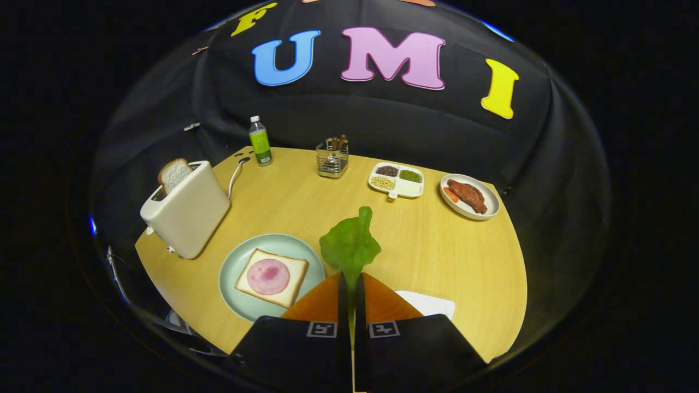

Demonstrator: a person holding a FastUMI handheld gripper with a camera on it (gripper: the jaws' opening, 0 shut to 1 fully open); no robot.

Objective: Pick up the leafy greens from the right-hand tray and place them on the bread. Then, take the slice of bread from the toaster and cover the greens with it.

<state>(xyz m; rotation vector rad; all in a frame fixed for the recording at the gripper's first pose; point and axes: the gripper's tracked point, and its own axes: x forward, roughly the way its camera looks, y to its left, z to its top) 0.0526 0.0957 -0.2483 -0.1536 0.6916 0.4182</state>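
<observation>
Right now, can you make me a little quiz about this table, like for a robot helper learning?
1. True or false: the fingers are pinching the green leaf.
2. What lies on the bread on the round plate? A) a pink ham slice B) a fried egg C) cheese
3. Fill in: another bread slice sticks out of the ______.

Key: 1 true; 2 A; 3 toaster.

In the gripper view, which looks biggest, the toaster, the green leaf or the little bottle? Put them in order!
1. Toaster
2. Leafy greens, pinched in the gripper; being closest to the camera, they look bigger than they are.
3. Bottle, far back on the table.
</observation>
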